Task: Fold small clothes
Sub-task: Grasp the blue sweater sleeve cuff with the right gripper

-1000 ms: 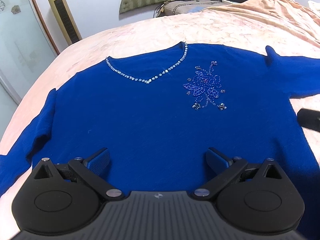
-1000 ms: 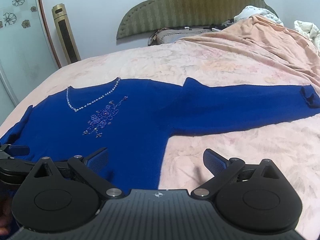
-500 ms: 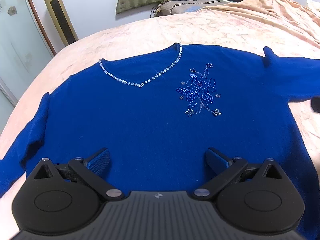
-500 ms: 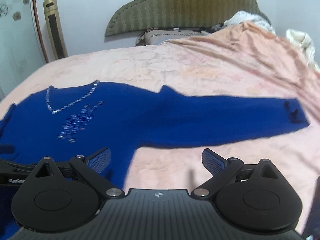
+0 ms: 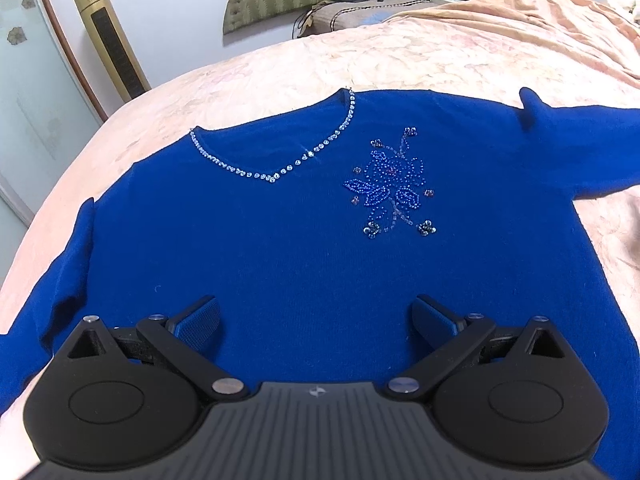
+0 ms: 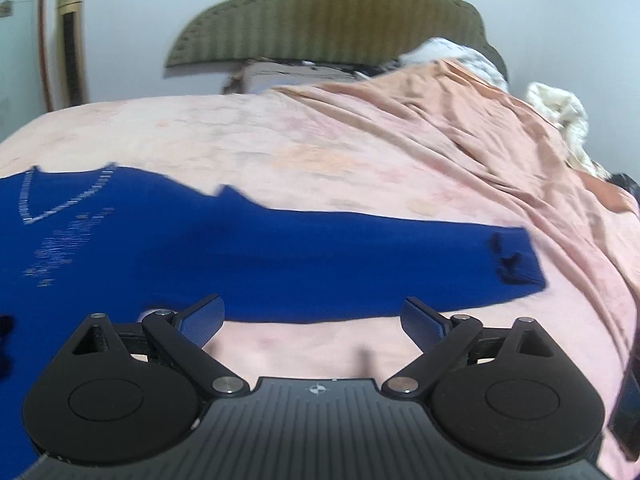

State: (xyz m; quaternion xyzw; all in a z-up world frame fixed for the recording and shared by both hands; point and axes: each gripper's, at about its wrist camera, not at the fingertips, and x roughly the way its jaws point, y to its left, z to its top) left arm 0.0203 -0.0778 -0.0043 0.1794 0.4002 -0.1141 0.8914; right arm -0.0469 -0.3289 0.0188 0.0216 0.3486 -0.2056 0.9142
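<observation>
Left wrist view: our left tongs (image 5: pixel 316 320) hang over the lower body of the royal-blue knit sweater with a rhinestone V-neck (image 5: pixel 280 248), jaws spread wide, nothing between the pads. The sweater lies flat, front up, on the pale pink floral bedspread (image 5: pixel 400 56). Ahead of the tongs sits the beaded flower motif (image 5: pixel 390 188), a little to their right; the neckline lies farther ahead. One sleeve trails off past the left finger, the other runs out to the right.

Right wrist view, blurred: our right tongs (image 6: pixel 312 318) sit just short of the outstretched sleeve (image 6: pixel 360 256), over bare bedspread. Jaws are wide but closing slightly, holding nothing. The ribbed cuff (image 6: pixel 516 258) lies ahead and to the right of the right finger. Body and neckline are far to the left.

Handling, as we judge it: soft, light knit, limp, likely to drape and stretch if lifted by one point. It should grip well on the pads. Best holds look like the cuff or sleeve edge for folding inward, and the hem corners. We'd avoid pinching the beadwork and rhinestones, which could snag or shed.
</observation>
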